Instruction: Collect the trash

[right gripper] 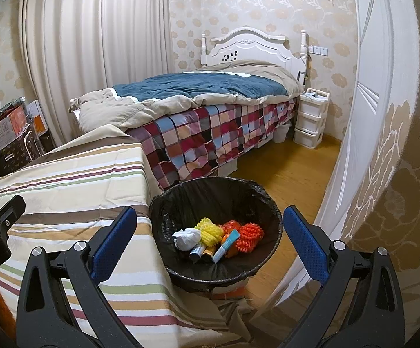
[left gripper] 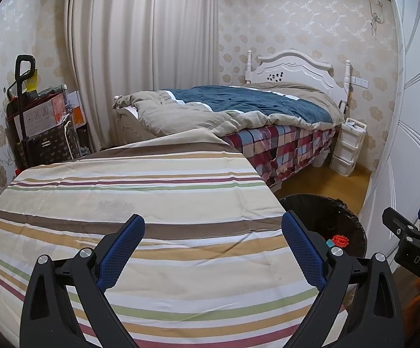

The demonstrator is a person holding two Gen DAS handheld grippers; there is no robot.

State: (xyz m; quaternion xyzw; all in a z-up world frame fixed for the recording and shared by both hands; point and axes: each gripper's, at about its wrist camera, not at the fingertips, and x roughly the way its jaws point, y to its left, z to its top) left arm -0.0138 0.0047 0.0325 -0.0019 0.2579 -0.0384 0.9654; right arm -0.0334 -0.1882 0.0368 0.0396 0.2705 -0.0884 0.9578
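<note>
A round bin with a black liner [right gripper: 181, 203] stands on the floor right of the striped table. It holds trash: a white crumpled wad [right gripper: 186, 238], a yellow foam net [right gripper: 208, 230], an orange foam net [right gripper: 249, 236] and small tubes [right gripper: 224, 245]. The bin also shows in the left wrist view [left gripper: 326, 211]. My right gripper [right gripper: 210, 229] is open and empty above the bin. My left gripper [left gripper: 213, 237] is open and empty above the striped tablecloth [left gripper: 152, 188]. The right gripper shows at the right edge of the left wrist view [left gripper: 413, 232].
A bed with a blue and beige quilt [right gripper: 198, 90] and checked sheet stands behind the table. A white drawer unit [right gripper: 310, 116] stands beside it. Boxes and a trolley [left gripper: 36, 116] are stacked at the left wall. A white door [right gripper: 363, 87] is on the right.
</note>
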